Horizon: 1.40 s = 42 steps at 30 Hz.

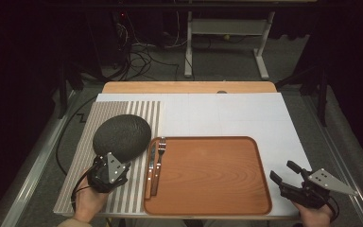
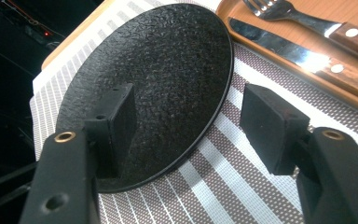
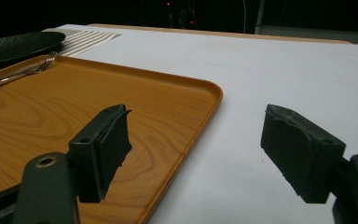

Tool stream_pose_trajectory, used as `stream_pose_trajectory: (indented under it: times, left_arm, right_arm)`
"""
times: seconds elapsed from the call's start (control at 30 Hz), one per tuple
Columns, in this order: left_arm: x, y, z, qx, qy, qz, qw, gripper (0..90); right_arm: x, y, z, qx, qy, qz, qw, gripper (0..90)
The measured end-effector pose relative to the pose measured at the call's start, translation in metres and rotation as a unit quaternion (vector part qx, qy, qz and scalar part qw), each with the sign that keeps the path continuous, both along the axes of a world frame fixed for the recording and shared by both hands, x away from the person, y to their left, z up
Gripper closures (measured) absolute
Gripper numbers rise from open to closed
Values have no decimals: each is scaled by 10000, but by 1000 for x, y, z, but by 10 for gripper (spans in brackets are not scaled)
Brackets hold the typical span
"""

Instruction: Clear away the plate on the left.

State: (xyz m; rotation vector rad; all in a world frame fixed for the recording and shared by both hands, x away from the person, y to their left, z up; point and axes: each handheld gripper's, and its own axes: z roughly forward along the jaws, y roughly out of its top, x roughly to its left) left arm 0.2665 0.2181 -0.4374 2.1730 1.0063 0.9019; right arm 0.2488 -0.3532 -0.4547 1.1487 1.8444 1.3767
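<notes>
Black textured round plate (image 2: 163,74) flat on striped placemat (image 2: 242,154), beside tray (image 1: 208,175).

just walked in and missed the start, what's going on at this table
A person holds a claw in each hand at a table. The left claw is open over the near edge of a black plate that lies on a striped placemat, gripping nothing yet. The right claw is open too, beside the right edge of a wooden tray. A fork and knife lie on the tray's left side.
</notes>
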Motion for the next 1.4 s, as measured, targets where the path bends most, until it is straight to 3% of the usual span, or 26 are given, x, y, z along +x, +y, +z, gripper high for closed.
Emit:
stream_pose_trajectory:
  times: [0.53,0.87,1.1,1.4]
  left_arm:
    - [5,-13,-4,739,-167,-112,9971,340]
    - [9,-18,-7,988,-215,-110,9948,340]
    - [11,-22,-10,1234,-229,-153,9920,341]
    - [16,-30,-17,1660,-343,-244,9852,341]
  right_arm:
    - [0,0,0,-26,-4,-1,10000,240]
    - [0,0,0,-17,-1,15,10000,240]
    - [-1,1,0,-26,5,19,10000,240]
    - [1,1,0,-39,30,7,10000,240]
